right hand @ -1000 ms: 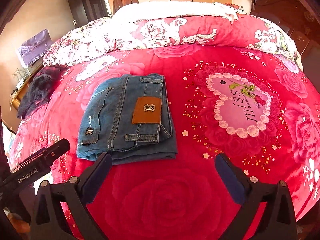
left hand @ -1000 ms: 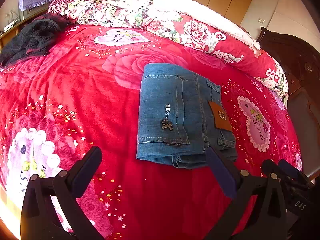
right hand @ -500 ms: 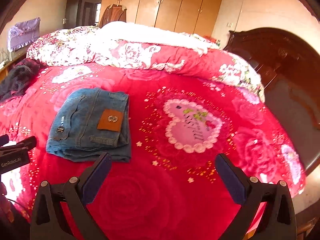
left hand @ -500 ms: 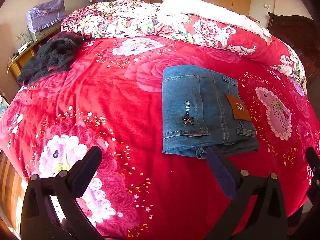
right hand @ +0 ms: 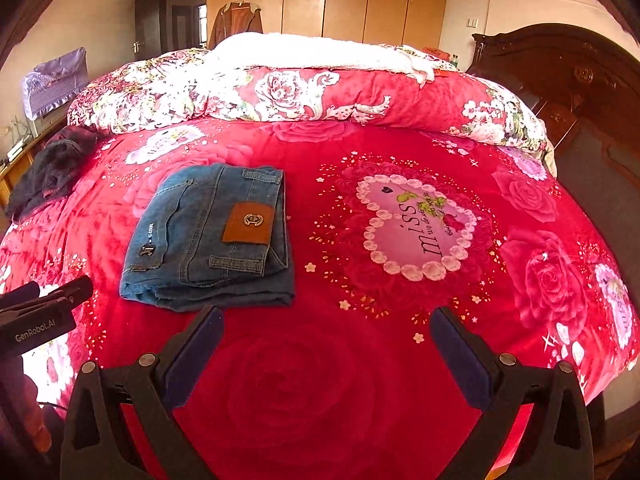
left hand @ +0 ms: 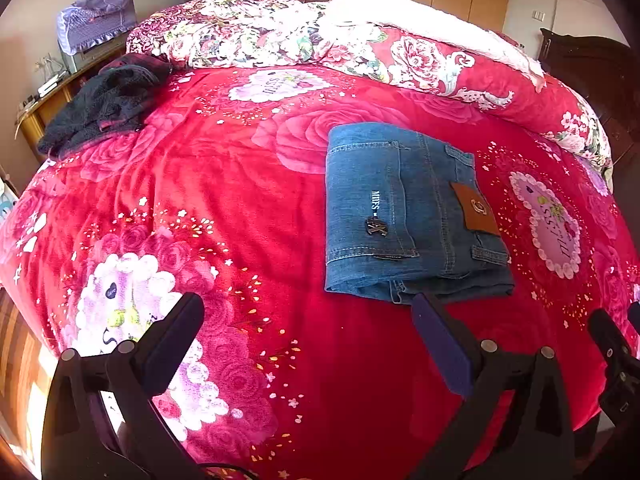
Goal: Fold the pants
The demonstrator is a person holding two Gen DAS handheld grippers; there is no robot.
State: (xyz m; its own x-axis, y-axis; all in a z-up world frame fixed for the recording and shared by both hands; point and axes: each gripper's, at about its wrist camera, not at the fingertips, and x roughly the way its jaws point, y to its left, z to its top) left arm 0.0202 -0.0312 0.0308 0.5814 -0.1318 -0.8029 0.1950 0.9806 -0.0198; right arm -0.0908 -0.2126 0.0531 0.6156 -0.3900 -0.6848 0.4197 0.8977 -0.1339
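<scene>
**Pants lie folded, both claws clear**

Your pants (left hand: 404, 216) sit as a compact blue denim bundle on the red floral bed (left hand: 240, 184), waistband patch facing up, layers stacked with the edges roughly lined up at the near side. Judging from that tidy rectangle, the folding looks finished, or close to it.

Your left claw (left hand: 308, 344) is spread wide and holds nothing; it hangs near the bundle's near edge, its right finger just in front of the denim, but apart from it. Your right claw (right hand: 326, 350) is also spread and empty, hovering over bare blanket to the right of the pants (right hand: 212, 236), with the heart print (right hand: 416, 228) beyond it.

A dark garment (left hand: 104, 108) lies well apart at the far left, and a rolled quilt (right hand: 304, 92) runs along the far side, so nothing crowds the bundle
</scene>
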